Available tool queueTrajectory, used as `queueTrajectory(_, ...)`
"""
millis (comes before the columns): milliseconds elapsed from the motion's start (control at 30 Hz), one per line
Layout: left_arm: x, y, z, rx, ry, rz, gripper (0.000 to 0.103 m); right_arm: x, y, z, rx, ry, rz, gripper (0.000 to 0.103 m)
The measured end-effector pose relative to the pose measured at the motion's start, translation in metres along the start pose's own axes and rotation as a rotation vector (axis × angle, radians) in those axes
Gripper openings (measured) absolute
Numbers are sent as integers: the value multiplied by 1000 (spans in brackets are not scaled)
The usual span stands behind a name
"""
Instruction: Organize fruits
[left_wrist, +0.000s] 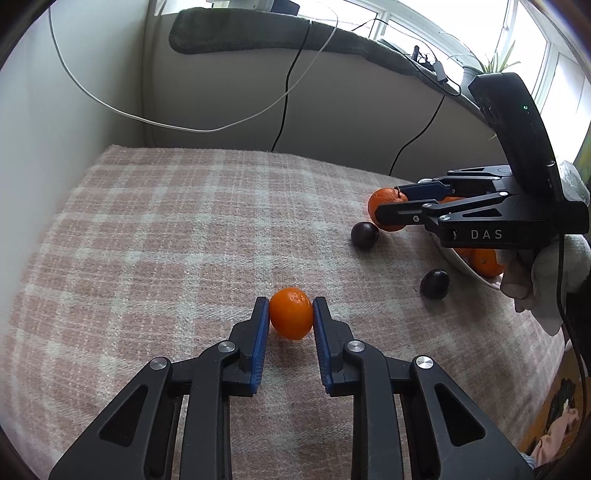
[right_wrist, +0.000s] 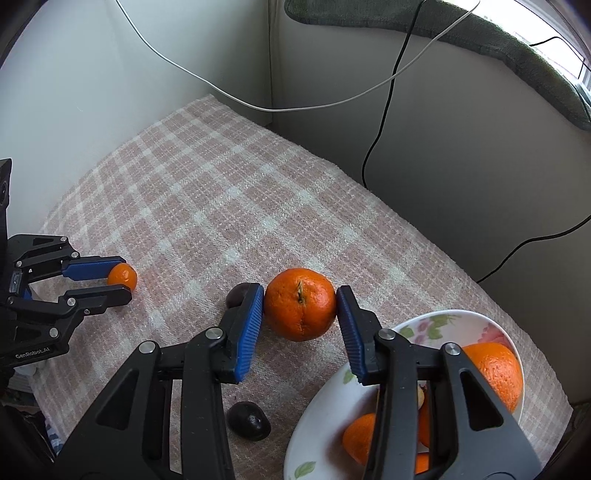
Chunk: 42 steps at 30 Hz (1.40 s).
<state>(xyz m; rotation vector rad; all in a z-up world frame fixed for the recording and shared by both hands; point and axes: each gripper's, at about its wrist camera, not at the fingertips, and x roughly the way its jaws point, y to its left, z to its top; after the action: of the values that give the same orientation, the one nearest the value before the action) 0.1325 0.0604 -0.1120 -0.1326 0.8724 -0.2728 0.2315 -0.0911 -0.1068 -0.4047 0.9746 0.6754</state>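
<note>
The left gripper (left_wrist: 291, 314) had its 2 blue-padded fingers (left_wrist: 258, 343) clamped on a small orange (left_wrist: 291, 313), one pad pressing each side of the fruit. The small orange sat low against a pink and white checked cloth (left_wrist: 166, 229) that covered the whole work surface. From the right wrist view, the same gripper (right_wrist: 120, 282) reached in from the left edge, with the small orange (right_wrist: 123, 275) pinched at the very tips of its fingers.

The right gripper (right_wrist: 300, 306) was closed on a large orange (right_wrist: 300, 303), its blue pads (right_wrist: 249, 328) touching the fruit on both sides. The large orange showed a dark stem scar and a crease down its skin, and it rested on the cloth (right_wrist: 207, 199). In the left wrist view this gripper (left_wrist: 391, 203) came in from the right, its fingers around the large orange (left_wrist: 384, 201).

Just beside the right gripper's left finger lay 1 dark plum (right_wrist: 234, 295), partly hidden behind that finger. A 2nd dark plum (right_wrist: 248, 421) lay on the cloth nearer the camera, between the gripper's linkage and a bowl (right_wrist: 325, 417). The white bowl, printed with flowers and leaves, stood at the lower right and held several more oranges (right_wrist: 496, 373).

A gloved hand (left_wrist: 543, 280) held the right gripper's black handle. Behind the cloth rose pale walls, with a white cable (left_wrist: 122, 110) and black cables (left_wrist: 286, 99) hanging across them.
</note>
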Motion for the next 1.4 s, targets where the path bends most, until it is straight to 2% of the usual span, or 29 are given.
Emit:
queueTrajectory(300, -18, -9, -1, 19, -29, 0, 22, -23, 4, -7, 25, -59, 15, 43)
queueTrajectory(633, -30, -28, -8, 41, -52, -9, 22, -55, 4, -30, 65, -125, 9, 43)
queueTrajectory(1133, -28, -60, 3, 61, -77, -49, 22, -108, -23, -80, 208, -242, -14, 43)
queueTrajectory(1400, -20, -81, 12, 85, -82, -81, 22, -129, -45, -110, 288, -273, -50, 43)
